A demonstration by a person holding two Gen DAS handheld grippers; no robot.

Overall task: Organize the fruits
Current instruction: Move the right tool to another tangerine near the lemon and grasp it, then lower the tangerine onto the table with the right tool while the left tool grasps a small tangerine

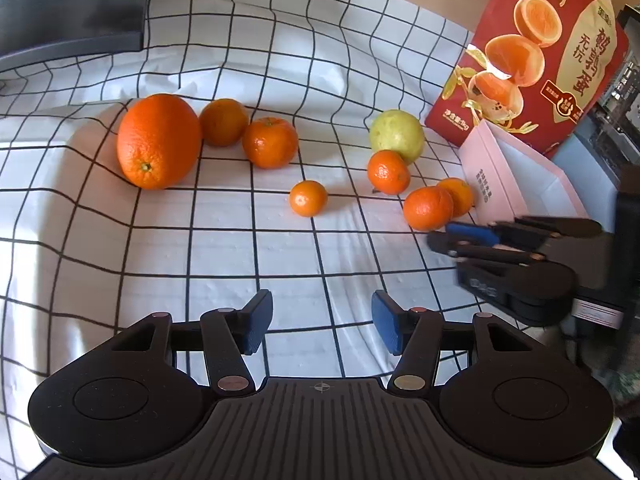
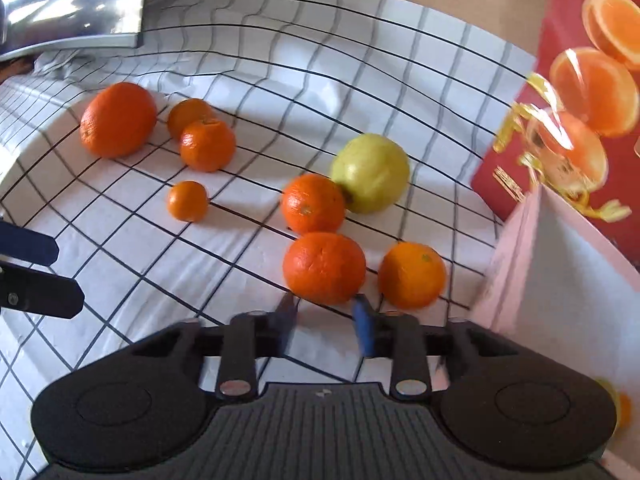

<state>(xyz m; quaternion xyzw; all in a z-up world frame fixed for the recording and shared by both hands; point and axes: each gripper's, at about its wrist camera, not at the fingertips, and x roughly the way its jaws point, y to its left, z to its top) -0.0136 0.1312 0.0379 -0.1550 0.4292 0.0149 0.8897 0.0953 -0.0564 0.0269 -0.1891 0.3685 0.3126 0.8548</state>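
Plainly, the nearest tangerine [image 2: 324, 267] on the checked cloth [image 2: 248, 60] of the counter could roll off into its neighbour tangerine [image 2: 412, 274] if the right gripper [image 2: 326, 324] nudges it, since its jaws stand only part open, hold nothing, and look narrower than the fruit just beyond their tips. Both hands tilt steeply down toward the cloth: the left gripper [image 1: 322, 326] hovers with jaws wide and empty over bare cloth, well short of the small tangerine [image 1: 308, 198], while the large orange [image 1: 159, 141] and green fruit [image 1: 396, 135] lie farther back.
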